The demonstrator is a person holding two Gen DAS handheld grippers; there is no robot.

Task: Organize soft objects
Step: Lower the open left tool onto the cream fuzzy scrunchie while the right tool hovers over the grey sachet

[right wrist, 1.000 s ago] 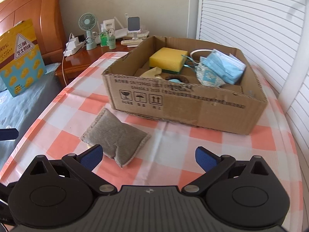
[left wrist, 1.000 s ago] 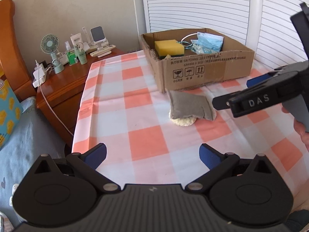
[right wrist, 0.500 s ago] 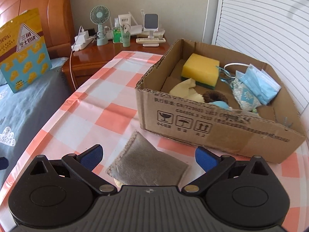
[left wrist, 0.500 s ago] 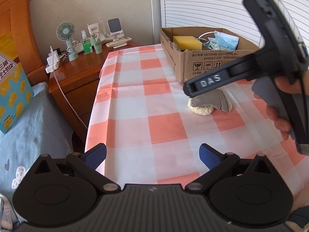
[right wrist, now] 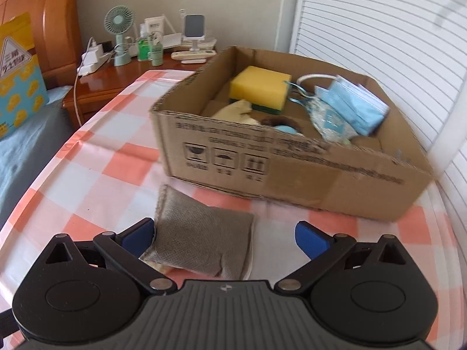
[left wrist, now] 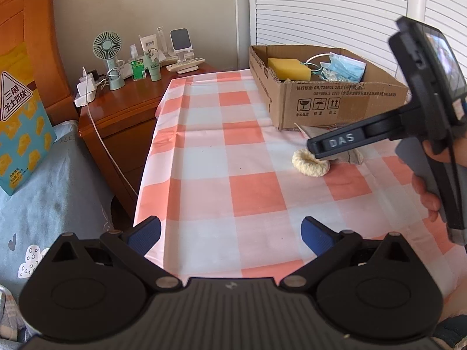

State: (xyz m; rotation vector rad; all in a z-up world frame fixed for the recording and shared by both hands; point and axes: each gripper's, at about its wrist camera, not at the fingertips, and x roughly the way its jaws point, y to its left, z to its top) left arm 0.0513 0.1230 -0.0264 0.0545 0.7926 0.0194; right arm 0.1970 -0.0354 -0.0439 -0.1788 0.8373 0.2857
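Here, the right gripper (right wrist: 224, 234) is held wide open around the grey pouch (right wrist: 201, 240) lying just before the cardboard box (right wrist: 292, 172), while the left gripper (left wrist: 230, 232) is held open and empty.

A checked cloth (left wrist: 248, 192) covers the table ahead of the jaws. Off to their left stands a wooden nightstand (left wrist: 116, 116) against a beige wall (left wrist: 146, 5), bearing a small fan (left wrist: 107, 45). Further left is an orange headboard (left wrist: 35, 43) and blue bedding (left wrist: 52, 192). White louvred doors (left wrist: 321, 8) fill the far right, daylit.
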